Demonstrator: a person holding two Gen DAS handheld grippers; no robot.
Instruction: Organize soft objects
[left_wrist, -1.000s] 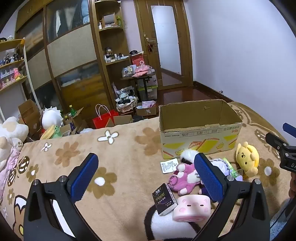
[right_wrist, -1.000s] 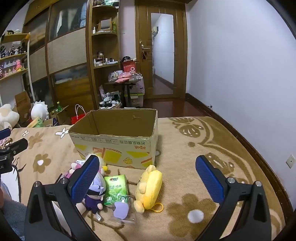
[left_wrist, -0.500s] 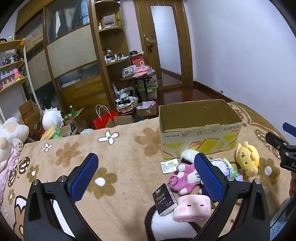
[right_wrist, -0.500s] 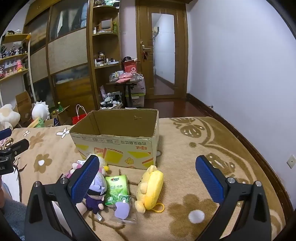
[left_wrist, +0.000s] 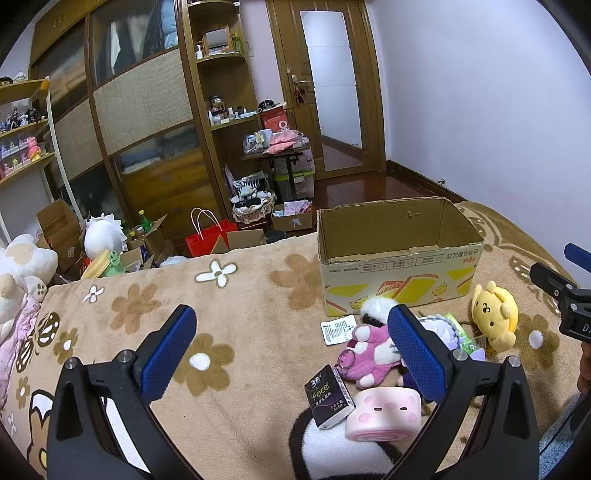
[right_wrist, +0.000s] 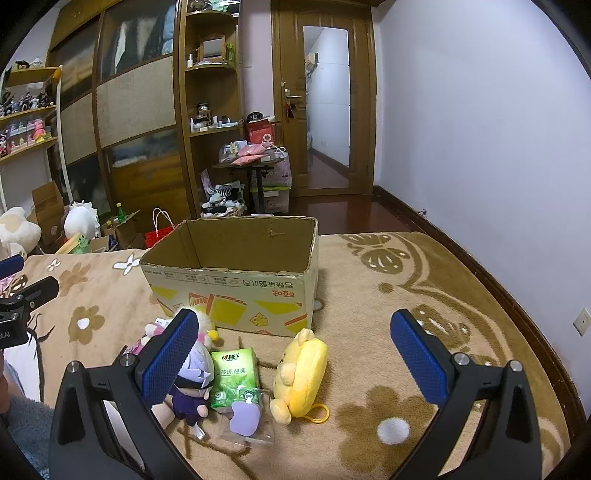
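Soft toys: the yellow plush (right_wrist: 301, 373) lies on its side just in front of the cardboard box (right_wrist: 236, 291), at about 6 o'clock from the box's right corner; the pink plush (left_wrist: 369, 354) and the purple-haired doll (right_wrist: 194, 384) lie in the same cluster, to the left of it.
Other small things: a green tissue pack (right_wrist: 232, 373) sits between the doll and the yellow plush, a clear packet (right_wrist: 245, 413) just below it; the pink squishy (left_wrist: 384, 413) and the black tissue pack (left_wrist: 328, 395) touch each other at the near edge of the left view.
Box: open-topped, and what shows of its inside is bare; it stands on the flowered blanket (left_wrist: 229, 325) at 12 o'clock from the pile.
Left gripper (left_wrist: 291, 354): jaws spread wide, holding nothing, hanging above the blanket with the pile at its 3 o'clock.
Right gripper (right_wrist: 291, 354): jaws likewise wide apart and empty, the yellow plush lying between the fingers' lines of sight.
Change: over the last second nearly nothing shifts; both views sit almost the same, no object has moved.
Meaning: sorting looks not yet begun; every soft thing is outside the box.
Likely next: the right gripper seems best placed for the yellow plush.
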